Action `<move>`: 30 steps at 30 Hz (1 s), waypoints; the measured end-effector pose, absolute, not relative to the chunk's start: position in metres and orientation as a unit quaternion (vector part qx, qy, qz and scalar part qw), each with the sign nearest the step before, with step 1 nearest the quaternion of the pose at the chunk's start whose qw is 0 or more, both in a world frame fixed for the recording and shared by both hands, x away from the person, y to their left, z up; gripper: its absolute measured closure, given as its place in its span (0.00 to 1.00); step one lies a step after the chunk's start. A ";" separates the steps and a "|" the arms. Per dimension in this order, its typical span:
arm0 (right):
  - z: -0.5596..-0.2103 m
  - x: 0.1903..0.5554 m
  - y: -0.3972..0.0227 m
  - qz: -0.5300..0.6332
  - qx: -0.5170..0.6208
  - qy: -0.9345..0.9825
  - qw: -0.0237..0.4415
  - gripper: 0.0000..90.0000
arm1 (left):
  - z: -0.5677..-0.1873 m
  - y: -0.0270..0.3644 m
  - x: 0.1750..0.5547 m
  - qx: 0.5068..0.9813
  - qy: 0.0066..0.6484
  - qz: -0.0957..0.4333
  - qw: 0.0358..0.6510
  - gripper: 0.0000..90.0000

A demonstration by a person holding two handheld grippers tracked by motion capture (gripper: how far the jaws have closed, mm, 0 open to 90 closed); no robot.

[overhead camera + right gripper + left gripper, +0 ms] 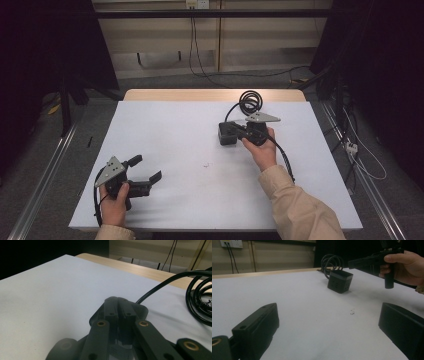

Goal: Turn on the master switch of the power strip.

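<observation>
Small black box-shaped adapter [228,134] sits upright mid-table, its coiled cable [248,101] lying behind it

A: What stands around the work area?

B: A white-topped table [165,125] with a pale wooden far edge, on a grey floor [165,80]. A beige wall [160,35] runs behind it.

A: Anything on that wall?

B: A socket [196,4] at the top, with black cables [192,45] hanging down. Dark curtains [385,60] close off both sides, and metal rails [42,175] flank the table.
</observation>
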State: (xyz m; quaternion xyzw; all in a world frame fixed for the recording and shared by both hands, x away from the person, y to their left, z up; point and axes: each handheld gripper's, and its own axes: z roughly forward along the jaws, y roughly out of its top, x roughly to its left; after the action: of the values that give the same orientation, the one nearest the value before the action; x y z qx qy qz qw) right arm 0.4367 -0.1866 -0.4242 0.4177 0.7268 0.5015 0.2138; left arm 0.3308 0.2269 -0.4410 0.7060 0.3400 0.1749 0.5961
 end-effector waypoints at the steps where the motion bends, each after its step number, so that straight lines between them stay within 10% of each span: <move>1: -0.424 0.437 -0.186 0.502 0.417 0.727 0.213 0.97 | -0.441 0.227 0.331 0.706 0.340 0.175 0.596 0.03; 30: -0.424 0.443 -0.181 0.497 0.406 0.737 0.211 1.00 | -0.441 0.228 0.331 0.705 0.339 0.175 0.597 0.03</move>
State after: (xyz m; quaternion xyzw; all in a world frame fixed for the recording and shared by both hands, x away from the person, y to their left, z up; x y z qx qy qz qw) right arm 0.4431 -0.1809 -0.4243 0.4060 0.7371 0.4971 0.2114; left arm 0.3305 0.2276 -0.4408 0.7054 0.3390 0.1748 0.5974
